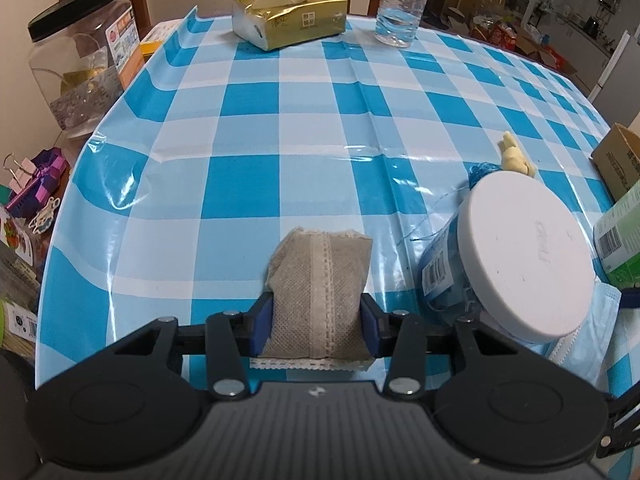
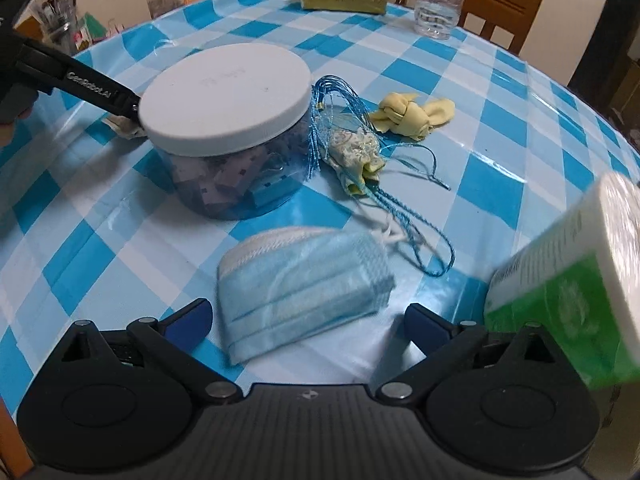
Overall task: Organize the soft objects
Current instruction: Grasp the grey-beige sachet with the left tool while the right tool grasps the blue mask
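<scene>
My left gripper is shut on a grey-brown fabric sachet and holds it just above the checked tablecloth. My right gripper is open, its jaws on either side of the near end of a folded blue face mask lying on the cloth. Behind the mask stand a clear jar with a white lid, a tangle of blue string, a small lace pouch and a knotted yellow cloth. The jar and yellow cloth also show in the left wrist view.
A gold tissue pack and a water bottle stand at the table's far edge. A green and white carton is close on the right. A black-lidded jar and clutter sit off the left edge. A cardboard box is at right.
</scene>
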Demonstrator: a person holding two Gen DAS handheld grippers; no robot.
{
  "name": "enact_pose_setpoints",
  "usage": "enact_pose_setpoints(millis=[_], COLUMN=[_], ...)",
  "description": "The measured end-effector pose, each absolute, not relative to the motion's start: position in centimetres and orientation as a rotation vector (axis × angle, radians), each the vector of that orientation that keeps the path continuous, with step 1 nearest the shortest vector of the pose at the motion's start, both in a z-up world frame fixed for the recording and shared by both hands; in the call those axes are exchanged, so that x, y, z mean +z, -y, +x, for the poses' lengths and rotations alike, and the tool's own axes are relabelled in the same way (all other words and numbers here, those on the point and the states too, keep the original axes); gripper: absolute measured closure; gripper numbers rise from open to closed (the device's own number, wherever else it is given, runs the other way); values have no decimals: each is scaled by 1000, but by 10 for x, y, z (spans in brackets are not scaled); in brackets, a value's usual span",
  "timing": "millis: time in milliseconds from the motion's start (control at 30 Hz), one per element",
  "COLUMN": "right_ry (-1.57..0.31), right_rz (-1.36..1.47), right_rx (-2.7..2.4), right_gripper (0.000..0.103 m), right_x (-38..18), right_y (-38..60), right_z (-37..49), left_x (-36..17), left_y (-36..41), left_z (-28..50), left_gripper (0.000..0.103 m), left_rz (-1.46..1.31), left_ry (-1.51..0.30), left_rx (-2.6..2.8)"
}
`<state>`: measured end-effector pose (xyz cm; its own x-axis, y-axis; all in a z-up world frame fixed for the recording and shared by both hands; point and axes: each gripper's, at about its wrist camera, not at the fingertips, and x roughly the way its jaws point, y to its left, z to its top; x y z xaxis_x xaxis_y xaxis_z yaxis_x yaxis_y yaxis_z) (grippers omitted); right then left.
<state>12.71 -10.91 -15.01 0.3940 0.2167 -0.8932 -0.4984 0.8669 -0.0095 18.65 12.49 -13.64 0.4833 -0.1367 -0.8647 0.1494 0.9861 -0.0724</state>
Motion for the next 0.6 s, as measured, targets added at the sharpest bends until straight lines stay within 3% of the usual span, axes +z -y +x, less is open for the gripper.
enact_pose_setpoints(millis=[167,267,433,600], right_ry=[-1086,-1096,-1084,-1079], right_rz=[-339,-319,-307,-298], right_rx=[494,502,506,500], right_gripper=[0,11,35,37], right_x=[-150,-150,-143,-134], right_y=[104,105,106,105], right_z=[139,143,142,126], left_x=[-137,-137,-135,-131], left_y=[-124,-124,-127,-126], left_z=[189,189,187,179], left_gripper=[56,57,67,70], left_rz=[13,6,-12,-7], left_ry=[-1047,-1048,-1045,-1061], left_rx=[-170,-170,-176,-187])
